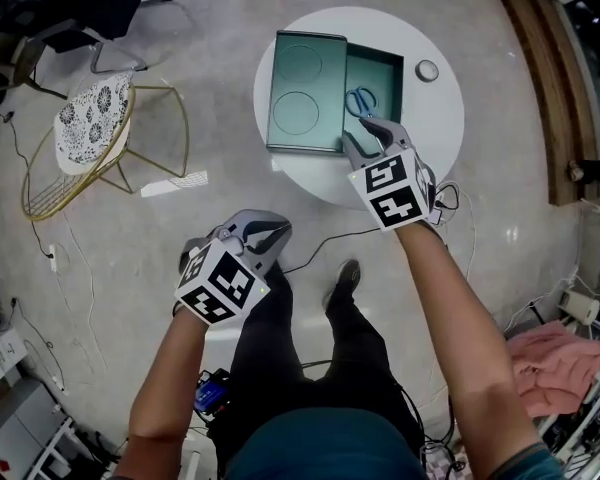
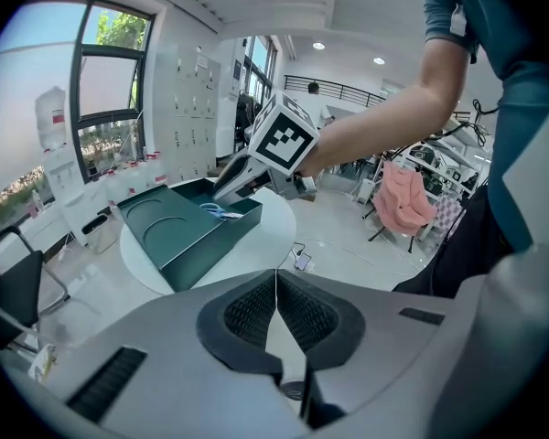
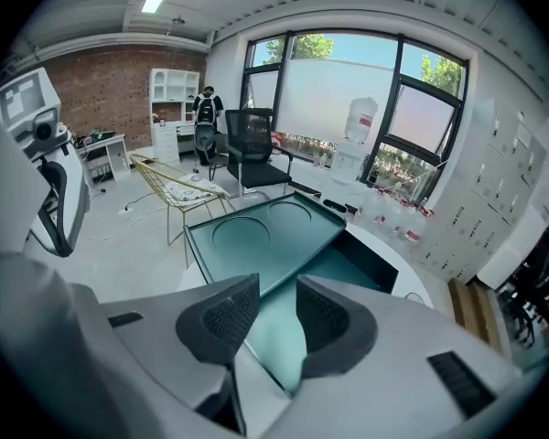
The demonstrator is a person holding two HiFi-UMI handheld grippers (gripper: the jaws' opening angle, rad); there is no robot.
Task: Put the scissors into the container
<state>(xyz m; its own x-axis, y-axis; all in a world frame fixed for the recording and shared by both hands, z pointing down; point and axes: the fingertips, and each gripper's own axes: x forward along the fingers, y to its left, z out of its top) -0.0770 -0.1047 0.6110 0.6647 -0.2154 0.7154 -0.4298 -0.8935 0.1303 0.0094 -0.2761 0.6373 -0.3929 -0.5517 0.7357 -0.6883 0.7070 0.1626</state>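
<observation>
From the head view, the blue-handled scissors (image 1: 360, 100) lie inside the dark green container (image 1: 388, 76), in the open half beside its lid (image 1: 305, 90). The container sits on a round white table (image 1: 425, 138) over a pale stone floor (image 1: 230, 203). The right gripper (image 1: 355, 129) hovers at the container's near edge, and its cube (image 1: 392, 190) shows black-and-white square markers.

In the left gripper view, the left gripper (image 2: 276, 286) has its jaws pressed together and empty, well back from the container.

In the right gripper view, the jaws stand apart over the container with nothing between them, and a brick wall (image 3: 101, 85) rises beyond it.
</observation>
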